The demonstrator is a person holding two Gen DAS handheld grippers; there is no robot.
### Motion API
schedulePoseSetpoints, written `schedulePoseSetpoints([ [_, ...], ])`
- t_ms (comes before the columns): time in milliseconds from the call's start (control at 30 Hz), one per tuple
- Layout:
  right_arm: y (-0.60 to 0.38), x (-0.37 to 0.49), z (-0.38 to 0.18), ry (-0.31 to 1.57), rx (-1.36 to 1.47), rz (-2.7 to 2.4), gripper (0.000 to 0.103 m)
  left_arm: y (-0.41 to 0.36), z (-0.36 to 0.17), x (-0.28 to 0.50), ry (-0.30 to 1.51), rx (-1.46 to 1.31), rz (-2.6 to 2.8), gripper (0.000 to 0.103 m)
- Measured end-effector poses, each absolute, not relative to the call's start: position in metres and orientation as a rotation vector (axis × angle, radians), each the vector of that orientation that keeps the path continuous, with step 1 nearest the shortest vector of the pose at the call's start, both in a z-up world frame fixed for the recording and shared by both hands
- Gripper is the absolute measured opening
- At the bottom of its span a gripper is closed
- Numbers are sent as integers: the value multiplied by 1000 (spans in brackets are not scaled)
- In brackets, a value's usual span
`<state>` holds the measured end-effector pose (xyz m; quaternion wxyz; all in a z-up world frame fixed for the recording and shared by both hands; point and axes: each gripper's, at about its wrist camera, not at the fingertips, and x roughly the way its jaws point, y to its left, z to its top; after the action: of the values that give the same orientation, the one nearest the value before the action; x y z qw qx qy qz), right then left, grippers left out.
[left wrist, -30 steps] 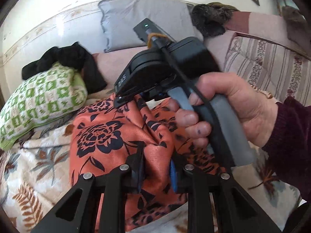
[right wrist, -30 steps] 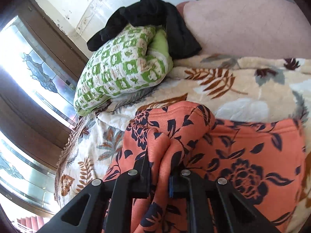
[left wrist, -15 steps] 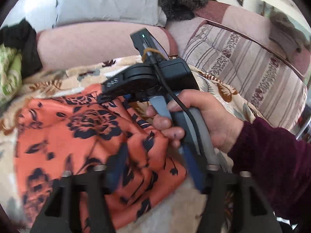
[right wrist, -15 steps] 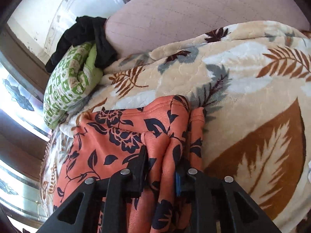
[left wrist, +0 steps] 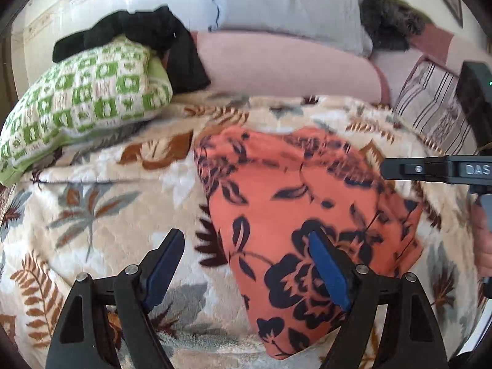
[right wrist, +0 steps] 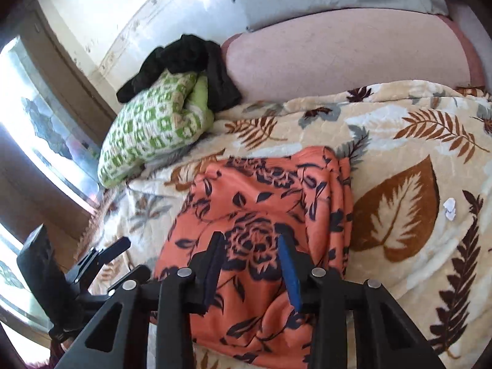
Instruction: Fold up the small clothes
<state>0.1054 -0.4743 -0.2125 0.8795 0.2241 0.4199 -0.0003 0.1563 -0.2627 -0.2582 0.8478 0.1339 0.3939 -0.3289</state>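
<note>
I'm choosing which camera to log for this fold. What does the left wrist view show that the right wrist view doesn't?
Left wrist only: a striped cushion and a dark furry thing.
Right wrist only: a window and a white scrap on the blanket.
Both: the orange floral garment lying free on the leaf-print blanket, the green checked pillow, black clothing, and open jaws.

Orange garment [left wrist: 295, 196] with dark floral print lies folded flat on the leaf-patterned blanket [left wrist: 101, 203].
</note>
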Motion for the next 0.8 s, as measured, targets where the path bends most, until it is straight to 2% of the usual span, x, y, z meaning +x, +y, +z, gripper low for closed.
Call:
schedulePoseSetpoints([
  [133,-454,86,-274,1112,375,-96,31,-251,-286,163,1021,185,-727,84],
  [167,-454,75,-274,1079,363,-109,31,-251,-288,163,1037,184,-732,84],
  [333,-461,77,-252,1171,342,-142,30,-254,-283,160,1017,221,-712,85],
  [500,-488,121,-210,984,439,-168,30,-257,-281,161,1000,239,-708,85],
  [567,-497,154,-227,1025,464,-191,30,-257,-281,161,999,242,-708,85],
  [667,-509,201,-284,1214,464,-262,31,-260,-282,160,989,256,-708,85],
  [700,-511,209,-293,1203,477,-278,32,-260,-283,160,987,255,-706,85],
  [733,-512,213,-288,1178,477,-288,34,-259,-283,160,990,254,-706,85],
  [800,-507,223,-272,1186,465,-285,34,-258,-282,160,993,251,-708,85],
])
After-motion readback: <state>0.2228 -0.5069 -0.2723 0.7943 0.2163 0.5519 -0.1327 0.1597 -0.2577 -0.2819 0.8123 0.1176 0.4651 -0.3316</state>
